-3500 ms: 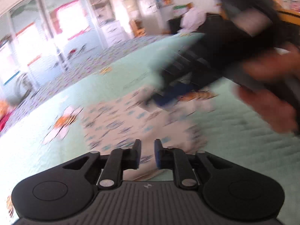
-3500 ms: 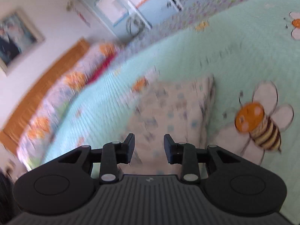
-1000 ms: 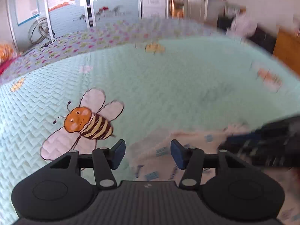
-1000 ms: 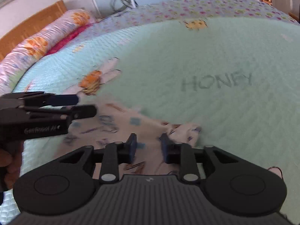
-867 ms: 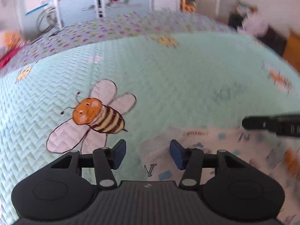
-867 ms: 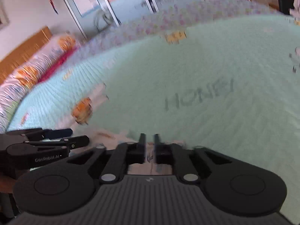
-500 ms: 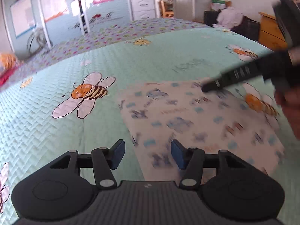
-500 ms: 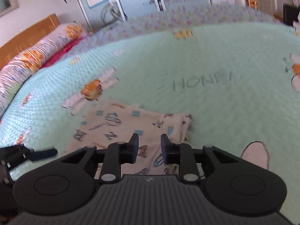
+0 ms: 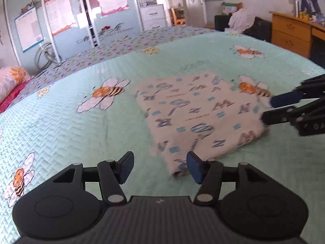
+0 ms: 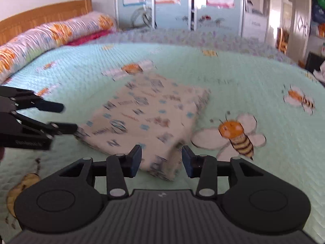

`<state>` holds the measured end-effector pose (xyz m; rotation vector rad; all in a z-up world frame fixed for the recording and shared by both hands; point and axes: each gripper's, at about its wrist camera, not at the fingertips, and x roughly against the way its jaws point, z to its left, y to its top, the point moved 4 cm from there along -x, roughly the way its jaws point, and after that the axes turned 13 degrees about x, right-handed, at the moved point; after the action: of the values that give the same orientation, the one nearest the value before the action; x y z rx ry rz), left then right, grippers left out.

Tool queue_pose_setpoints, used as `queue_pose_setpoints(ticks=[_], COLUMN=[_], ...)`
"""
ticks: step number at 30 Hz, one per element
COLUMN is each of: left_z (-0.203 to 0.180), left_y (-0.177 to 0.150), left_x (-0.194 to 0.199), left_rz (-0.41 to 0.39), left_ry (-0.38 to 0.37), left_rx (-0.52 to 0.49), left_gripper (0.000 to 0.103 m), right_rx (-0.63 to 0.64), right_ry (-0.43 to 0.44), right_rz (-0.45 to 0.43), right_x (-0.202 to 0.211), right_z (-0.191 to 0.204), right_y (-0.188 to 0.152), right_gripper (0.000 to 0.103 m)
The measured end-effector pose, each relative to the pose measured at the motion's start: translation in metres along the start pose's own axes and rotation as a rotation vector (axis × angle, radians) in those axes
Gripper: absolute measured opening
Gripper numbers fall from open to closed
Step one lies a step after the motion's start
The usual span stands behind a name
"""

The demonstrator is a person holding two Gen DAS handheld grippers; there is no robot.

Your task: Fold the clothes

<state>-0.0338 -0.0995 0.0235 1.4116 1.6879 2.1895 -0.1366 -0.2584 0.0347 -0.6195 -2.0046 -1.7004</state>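
A folded white garment (image 9: 199, 118) printed with blue and grey letters lies flat on the mint-green bee quilt (image 9: 81, 134). My left gripper (image 9: 160, 165) hangs just short of its near corner. The jaws are opening; the corner shows between them and the pads do not press on it. In the right wrist view the same garment (image 10: 146, 118) lies ahead, one corner between the fingers of my right gripper (image 10: 161, 158), whose jaws are also opening, clear of the cloth. Each gripper shows in the other's view: the right (image 9: 270, 109) at the garment's right edge, the left (image 10: 67, 118) at its left edge.
The quilt (image 10: 243, 77) spreads wide around the garment. A long flowered bolster (image 10: 50, 34) lies along the wooden headboard (image 10: 40, 14). Beyond the bed stand sliding wardrobe doors (image 9: 81, 20), a wooden dresser (image 9: 290, 34) and a dark chair heaped with white clothes (image 9: 241, 20).
Both grippers have drawn back from the garment. The right jaws went from nearly shut on the cloth to open, letting it go. The garment now lies folded and flat.
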Motion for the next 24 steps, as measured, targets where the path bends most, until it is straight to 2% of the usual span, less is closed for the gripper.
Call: queue_pose_setpoints(ticks=[2, 4, 6, 7, 8, 9, 10, 12, 14, 17, 19, 20, 23, 24], left_z=[-0.014, -0.012, 0.001, 0.007, 0.014, 0.016, 0.016, 0.008, -0.001, -0.014, -0.012, -0.01, -0.008, -0.009], left_y=[-0.002, -0.009, -0.019, -0.02, -0.019, -0.017, -0.014, -0.01, -0.006, -0.011, -0.017, -0.018, -0.01, -0.004], left_x=[-0.007, -0.021, -0.032, -0.027, -0.016, -0.007, 0.001, 0.007, 0.007, -0.008, -0.011, -0.008, 0.005, 0.005], left_rz=[0.021, 0.077, 0.133, 0.129, 0.111, 0.088, 0.063, 0.031, 0.019, 0.067, 0.097, 0.094, 0.057, 0.051], left_ry=[-0.006, 0.017, 0.063, 0.06, 0.045, 0.034, 0.025, -0.01, -0.042, -0.048, -0.014, -0.011, -0.025, -0.022], left_rx=[-0.034, -0.026, 0.015, 0.048, 0.088, 0.101, 0.101, 0.093, 0.08, 0.054, 0.057, 0.064, 0.08, 0.082], left_gripper=[0.063, 0.063, 0.063, 0.061, 0.061, 0.062, 0.064, 0.065, 0.065, 0.065, 0.064, 0.064, 0.066, 0.069], right_rx=[0.026, 0.032, 0.023, 0.028, 0.015, -0.01, -0.035, -0.062, -0.075, -0.037, -0.047, -0.093, -0.2, -0.197], right_ry=[0.036, 0.079, 0.075, 0.047, 0.015, -0.019, -0.052, -0.04, -0.004, 0.052, -0.002, -0.05, -0.053, -0.049], right_rz=[-0.009, 0.051, 0.144, 0.146, 0.129, 0.114, 0.1, 0.033, 0.004, 0.062, 0.156, 0.21, 0.163, 0.143], right_x=[-0.004, -0.022, -0.043, -0.042, -0.035, -0.025, -0.015, 0.002, 0.003, -0.025, -0.045, -0.047, -0.023, -0.018], right_z=[0.014, 0.02, 0.013, 0.007, -0.002, -0.008, -0.013, -0.015, -0.007, 0.011, 0.003, -0.006, -0.02, -0.02], right_y=[0.01, 0.007, -0.009, -0.017, -0.02, -0.02, -0.021, -0.015, -0.007, -0.006, -0.017, -0.023, -0.018, -0.012], right_gripper=[0.055, 0.056, 0.053, 0.043, 0.043, 0.047, 0.047, 0.051, 0.056, 0.059, 0.058, 0.057, 0.058, 0.06])
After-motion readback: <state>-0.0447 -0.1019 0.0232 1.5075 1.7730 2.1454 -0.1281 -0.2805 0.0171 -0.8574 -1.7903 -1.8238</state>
